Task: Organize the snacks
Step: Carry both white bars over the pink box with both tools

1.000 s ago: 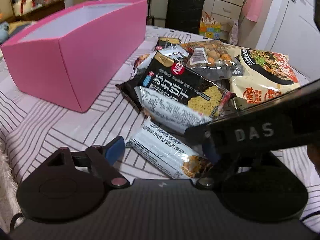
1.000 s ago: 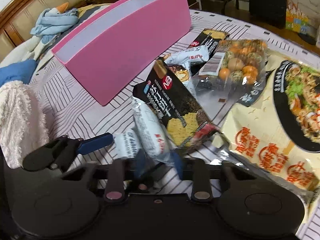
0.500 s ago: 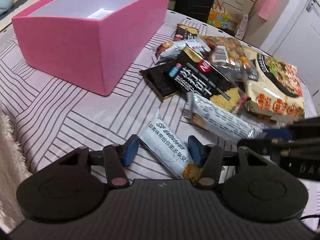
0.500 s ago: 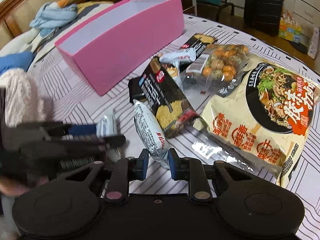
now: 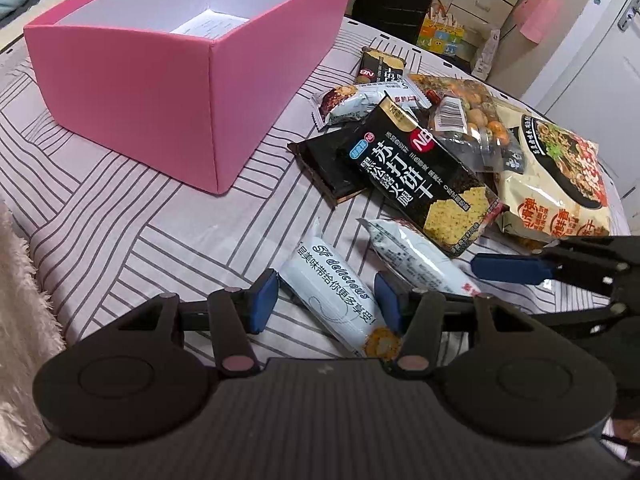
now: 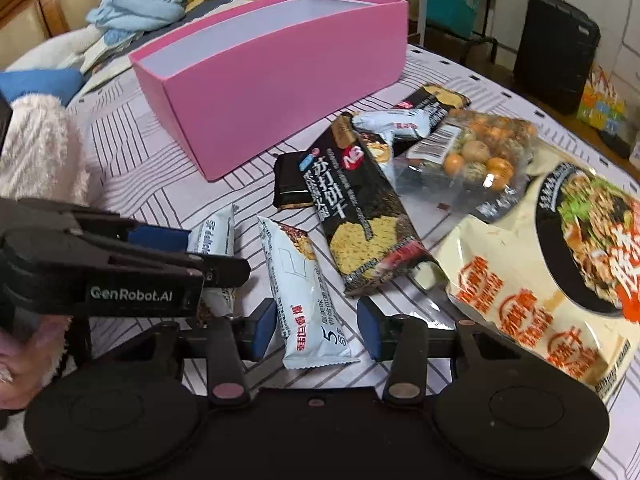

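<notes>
An open pink box (image 5: 160, 92) (image 6: 272, 80) stands on the striped cloth, left of a pile of snacks. My left gripper (image 5: 326, 300) is shut on a white "delicious" packet (image 5: 332, 292) (image 6: 212, 236) that lies on the cloth, a blue pad against each side. My right gripper (image 6: 316, 328) straddles a second white packet (image 6: 296, 276) (image 5: 416, 256). Its jaws are opening, and a gap shows at the right pad. Each gripper appears at the edge of the other's view.
Behind the two packets lie a black cracker pack (image 5: 416, 176), a clear bag of coated nuts (image 5: 472, 124), a large noodle bag (image 5: 560, 184) and smaller packets. A fluffy sleeve (image 6: 36, 152) is at the left. A dark suitcase (image 6: 556, 48) stands beyond the table.
My left gripper's jaws closed in onto the white packet. My right gripper, earlier pinched on the second white packet, has spread its jaws, and that packet now lies loose between them.
</notes>
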Motion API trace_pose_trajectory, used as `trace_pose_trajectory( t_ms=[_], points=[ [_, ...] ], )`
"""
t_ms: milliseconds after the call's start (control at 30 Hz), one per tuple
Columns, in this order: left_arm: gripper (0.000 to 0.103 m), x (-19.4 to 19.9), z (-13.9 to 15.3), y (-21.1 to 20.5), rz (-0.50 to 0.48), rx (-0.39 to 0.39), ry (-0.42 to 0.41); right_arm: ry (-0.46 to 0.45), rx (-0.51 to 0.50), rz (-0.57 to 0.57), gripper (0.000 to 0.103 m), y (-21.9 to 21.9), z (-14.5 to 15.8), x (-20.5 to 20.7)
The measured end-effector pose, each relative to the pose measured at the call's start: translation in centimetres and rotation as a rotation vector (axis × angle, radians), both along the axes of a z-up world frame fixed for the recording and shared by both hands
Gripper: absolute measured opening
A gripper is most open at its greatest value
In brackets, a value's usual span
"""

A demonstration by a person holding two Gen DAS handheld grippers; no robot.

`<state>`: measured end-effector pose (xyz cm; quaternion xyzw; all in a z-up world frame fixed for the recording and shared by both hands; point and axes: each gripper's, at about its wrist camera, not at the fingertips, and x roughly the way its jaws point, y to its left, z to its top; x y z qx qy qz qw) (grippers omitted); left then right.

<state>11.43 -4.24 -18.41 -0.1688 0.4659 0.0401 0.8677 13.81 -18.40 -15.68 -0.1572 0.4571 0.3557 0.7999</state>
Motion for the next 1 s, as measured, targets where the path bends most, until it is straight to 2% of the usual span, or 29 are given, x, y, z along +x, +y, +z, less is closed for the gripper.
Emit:
trace_pose_trajectory(
  t_ms=[167,367,467,633,833,1000],
  points=[
    [0.049,-0.2,0.5,0.3,-0.009,-0.005,0.001,-0.041,-0.051,-0.008,0.030,1.4,0.1,-1.6],
    [0.048,-0.7,1.6,1.0,-0.017,-0.024,-0.003,0.001,-0.069,-0.151,0.029,1.7,1.2,-2.7],
    [0.047,-1.1,2.3,1.3,-0.030,-0.028,-0.010,0.032,-0.045,-0.251,0.029,0.7,1.5,-3.0],
    [0.047,-1.8,3.7,1.7,-0.064,-0.014,-0.027,0.026,0.010,-0.332,0.029,-0.4,2.6,-4.5],
    [0.047,-2.8,5.6,2.3,-0.110,0.000,-0.048,0.003,0.071,-0.392,0.029,-0.8,4.3,-6.9],
    [0.047,-4.0,8.0,3.3,-0.142,0.040,-0.086,-0.004,0.074,-0.405,0.029,-0.4,6.1,-8.4]
  ],
)
